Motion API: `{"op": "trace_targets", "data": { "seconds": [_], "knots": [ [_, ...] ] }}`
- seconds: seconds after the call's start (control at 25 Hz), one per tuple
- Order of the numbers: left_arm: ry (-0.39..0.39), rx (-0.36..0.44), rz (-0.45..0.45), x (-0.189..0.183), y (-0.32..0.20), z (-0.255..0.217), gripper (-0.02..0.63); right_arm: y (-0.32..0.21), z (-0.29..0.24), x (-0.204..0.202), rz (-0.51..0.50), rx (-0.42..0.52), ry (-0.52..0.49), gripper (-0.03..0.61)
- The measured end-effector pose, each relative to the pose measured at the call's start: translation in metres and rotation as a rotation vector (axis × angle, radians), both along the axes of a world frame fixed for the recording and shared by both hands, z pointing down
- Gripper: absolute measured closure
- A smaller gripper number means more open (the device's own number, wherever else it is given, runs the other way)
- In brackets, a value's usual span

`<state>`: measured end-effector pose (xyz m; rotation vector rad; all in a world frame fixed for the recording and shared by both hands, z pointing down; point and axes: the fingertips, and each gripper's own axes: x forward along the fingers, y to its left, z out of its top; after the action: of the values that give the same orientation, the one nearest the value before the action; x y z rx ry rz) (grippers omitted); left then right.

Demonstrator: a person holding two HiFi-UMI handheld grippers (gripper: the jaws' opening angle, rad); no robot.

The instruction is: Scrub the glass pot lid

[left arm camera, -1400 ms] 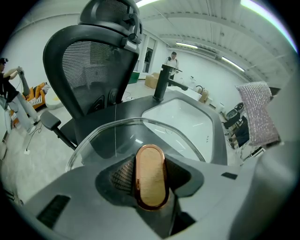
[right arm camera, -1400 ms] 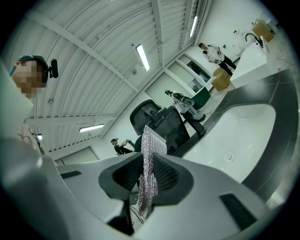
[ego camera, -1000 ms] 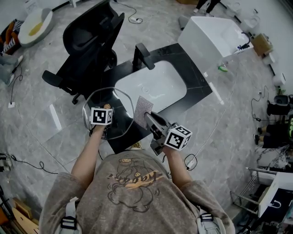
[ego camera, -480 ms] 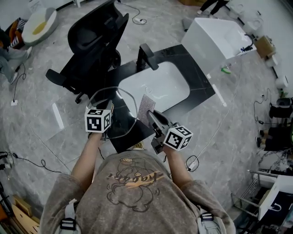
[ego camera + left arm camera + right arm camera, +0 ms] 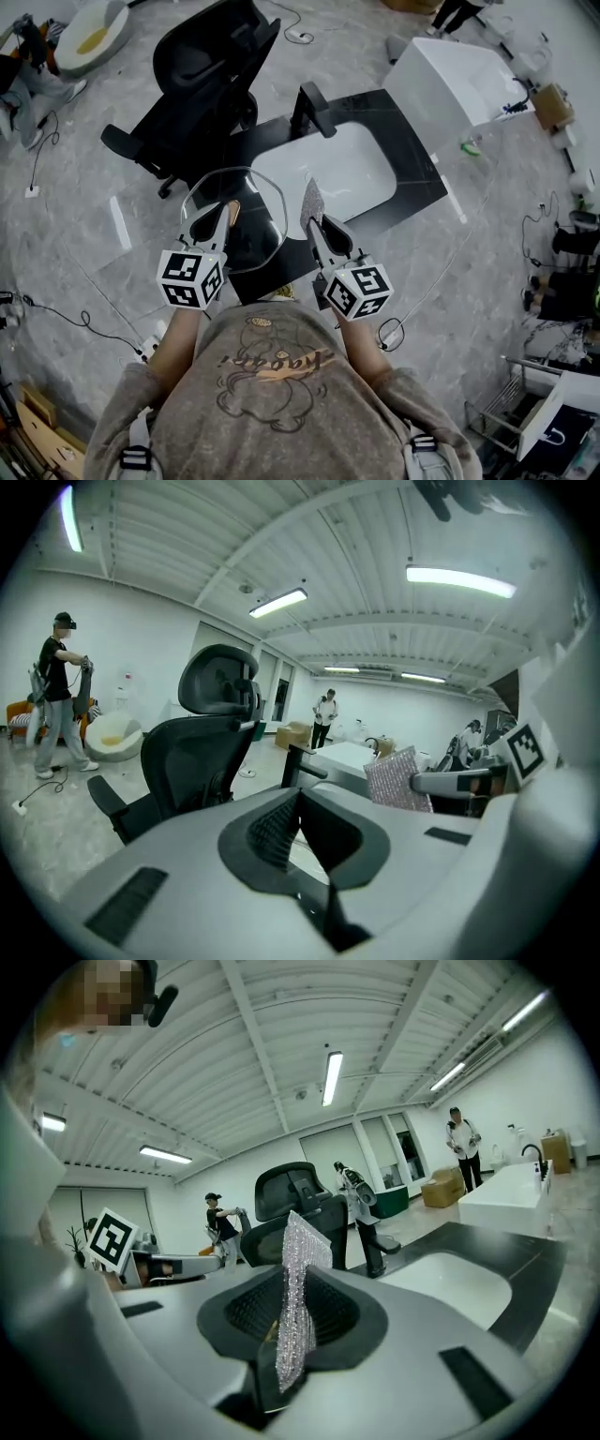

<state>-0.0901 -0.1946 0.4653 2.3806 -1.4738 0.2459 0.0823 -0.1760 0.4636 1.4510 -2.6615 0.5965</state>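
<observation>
The glass pot lid (image 5: 246,217) is clear with a metal rim and a small wooden knob. It is lifted off the black counter (image 5: 405,159) and tilted up on edge. My left gripper (image 5: 217,216) is shut on its near rim; in the left gripper view the jaws (image 5: 298,803) stand closed and the glass hardly shows. A silvery mesh scrub cloth (image 5: 310,200) stands upright in my right gripper (image 5: 315,225), which is shut on it (image 5: 298,1290). The cloth (image 5: 397,778) is just right of the lid, apart from it.
A white sink basin (image 5: 339,171) is set in the counter, with a black faucet (image 5: 312,106) behind it. A black office chair (image 5: 202,70) stands at the back left. A white tub (image 5: 457,77) sits at the far right. People stand in the room (image 5: 58,705).
The left gripper has shut on the lid and raised it from flat on the counter to on edge. The right gripper has swung the cloth upright, closer to the lid.
</observation>
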Motion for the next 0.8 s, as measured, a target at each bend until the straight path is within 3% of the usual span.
{"op": "trace_targets", "data": {
  "seconds": [0.32, 0.8],
  "knots": [
    [0.008, 0.045, -0.038, -0.007, 0.007, -0.002, 0.597, 0.0, 0.0, -0.008, 0.014, 0.018, 0.016, 0.495],
    [0.026, 0.037, -0.038, -0.006, 0.014, 0.0, 0.595, 0.006, 0.001, -0.012, -0.001, 0.012, 0.042, 0.495]
  ]
}}
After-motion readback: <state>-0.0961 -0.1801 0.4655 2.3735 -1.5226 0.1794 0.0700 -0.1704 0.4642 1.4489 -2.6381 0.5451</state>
